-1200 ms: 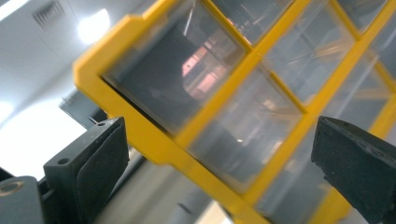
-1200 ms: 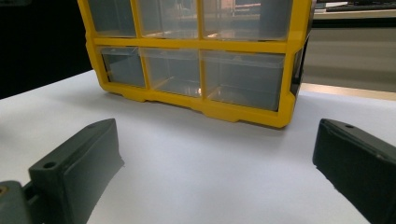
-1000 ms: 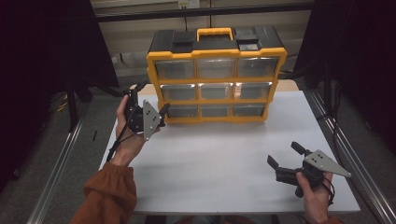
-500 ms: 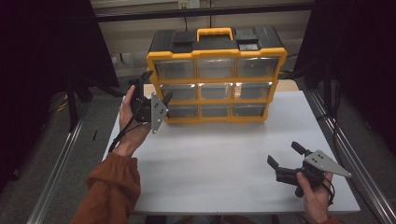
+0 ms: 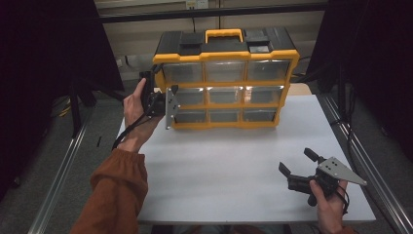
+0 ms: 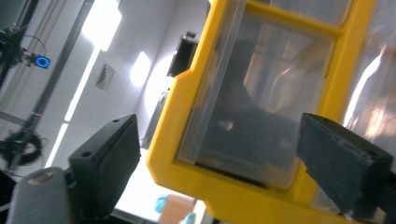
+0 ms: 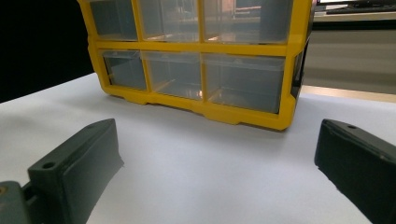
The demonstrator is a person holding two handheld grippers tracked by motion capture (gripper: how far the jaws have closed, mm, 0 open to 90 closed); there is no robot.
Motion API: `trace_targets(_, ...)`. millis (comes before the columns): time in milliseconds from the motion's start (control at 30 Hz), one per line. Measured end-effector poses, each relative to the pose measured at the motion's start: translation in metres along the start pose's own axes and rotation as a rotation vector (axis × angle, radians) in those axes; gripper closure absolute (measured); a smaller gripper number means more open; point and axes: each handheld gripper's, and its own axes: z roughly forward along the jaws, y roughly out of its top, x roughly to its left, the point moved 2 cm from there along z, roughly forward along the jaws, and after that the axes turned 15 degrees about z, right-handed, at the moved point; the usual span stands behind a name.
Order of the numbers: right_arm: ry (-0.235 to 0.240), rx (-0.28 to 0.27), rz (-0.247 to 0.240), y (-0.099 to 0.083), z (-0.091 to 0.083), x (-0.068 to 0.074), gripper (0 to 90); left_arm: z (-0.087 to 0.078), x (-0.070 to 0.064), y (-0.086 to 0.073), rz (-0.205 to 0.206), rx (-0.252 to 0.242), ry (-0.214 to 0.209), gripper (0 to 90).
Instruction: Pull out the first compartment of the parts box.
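Organizer [image 5: 226, 80]: back of the table [image 5: 219, 165], every drawer shut.
Left gripper [image 6: 243, 154]: jaws wide, straddling its left edge.
Right gripper [image 5: 298, 162]: open, empty, resting near the front.
Progress: nothing pulled out yet; looks like the start.
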Motion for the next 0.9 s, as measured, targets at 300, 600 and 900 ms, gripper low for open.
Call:
trace_targets(300,-0.002,-0.002,0.004,0.000,0.000,0.000,0.0,0.009,-0.003,-0.001,0.120,0.026,0.010,36.5)
trace_targets(600,0.002,0.000,0.003,0.000,-0.001,0.000,0.0,0.017,-0.003,0.000,0.149,0.038,-0.002,52.1)
trace_targets(900,0.009,0.005,-0.001,0.000,-0.001,0.000,0.0,0.019,-0.002,-0.002,0.174,0.057,0.009,62.7)
